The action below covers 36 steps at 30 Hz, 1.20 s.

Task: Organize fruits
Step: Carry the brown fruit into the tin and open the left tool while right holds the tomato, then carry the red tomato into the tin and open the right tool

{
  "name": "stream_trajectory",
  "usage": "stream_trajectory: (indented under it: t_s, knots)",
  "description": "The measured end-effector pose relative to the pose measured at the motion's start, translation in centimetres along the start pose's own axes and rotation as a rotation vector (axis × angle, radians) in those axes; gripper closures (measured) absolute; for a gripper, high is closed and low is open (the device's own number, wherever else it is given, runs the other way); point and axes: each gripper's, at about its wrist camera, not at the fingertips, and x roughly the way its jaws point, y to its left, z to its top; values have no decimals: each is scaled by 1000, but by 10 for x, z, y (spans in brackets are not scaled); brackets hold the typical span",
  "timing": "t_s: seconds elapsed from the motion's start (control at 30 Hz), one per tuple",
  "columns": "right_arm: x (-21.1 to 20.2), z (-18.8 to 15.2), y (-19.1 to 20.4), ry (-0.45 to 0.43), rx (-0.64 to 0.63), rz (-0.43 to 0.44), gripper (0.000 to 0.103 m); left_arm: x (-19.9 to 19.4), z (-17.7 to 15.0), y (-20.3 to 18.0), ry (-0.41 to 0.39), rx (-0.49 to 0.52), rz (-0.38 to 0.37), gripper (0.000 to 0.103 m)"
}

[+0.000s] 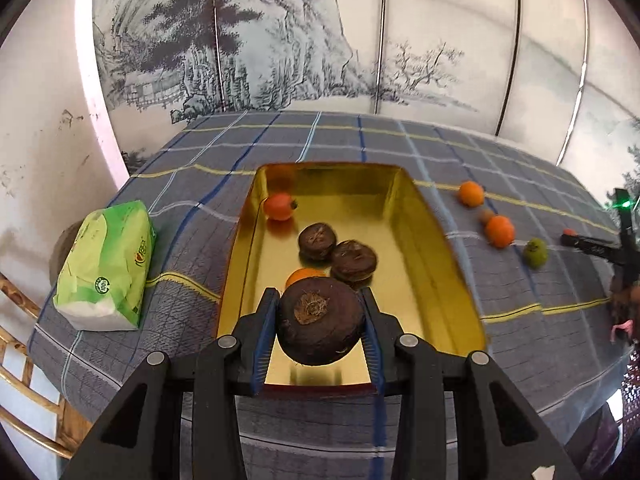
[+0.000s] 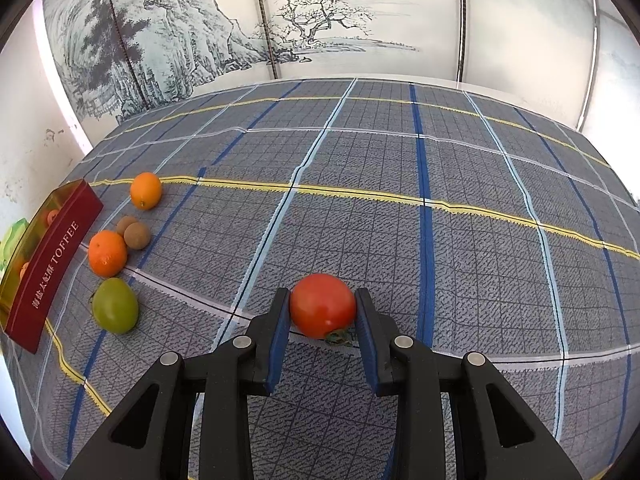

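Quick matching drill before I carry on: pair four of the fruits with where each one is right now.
Things:
1. big dark brown fruit
2. red tomato
3. green fruit
4. two smaller dark brown fruits

Places:
A. on the cloth, beside the tin's red wall
B. between the right gripper's fingers, at the cloth
C. lying inside the gold tin
D. between the left gripper's fingers, over the tin

Pairs: 1-D, 2-B, 3-A, 4-C
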Motion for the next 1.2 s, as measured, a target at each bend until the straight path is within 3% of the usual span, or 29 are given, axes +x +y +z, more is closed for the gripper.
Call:
stream_trajectory:
  t_s: [0.3, 0.57, 0.73, 1.03, 1.2]
  knots:
    - [0, 0, 1, 1, -6, -6, 70, 21, -8, 7, 32, 5, 31, 68]
    - [2, -1, 3, 3, -20, -22, 70, 20, -11, 8, 2, 4, 70, 66]
    - [2, 0, 5, 5, -28, -32, 70, 11, -10, 4, -43, 24, 122, 46]
    - [1, -1, 7, 3, -26, -35, 70, -14, -4, -7, -95, 24, 167, 28]
    - [-2, -5, 9, 0, -6, -23, 70, -23, -3, -16, -106, 33, 174, 26]
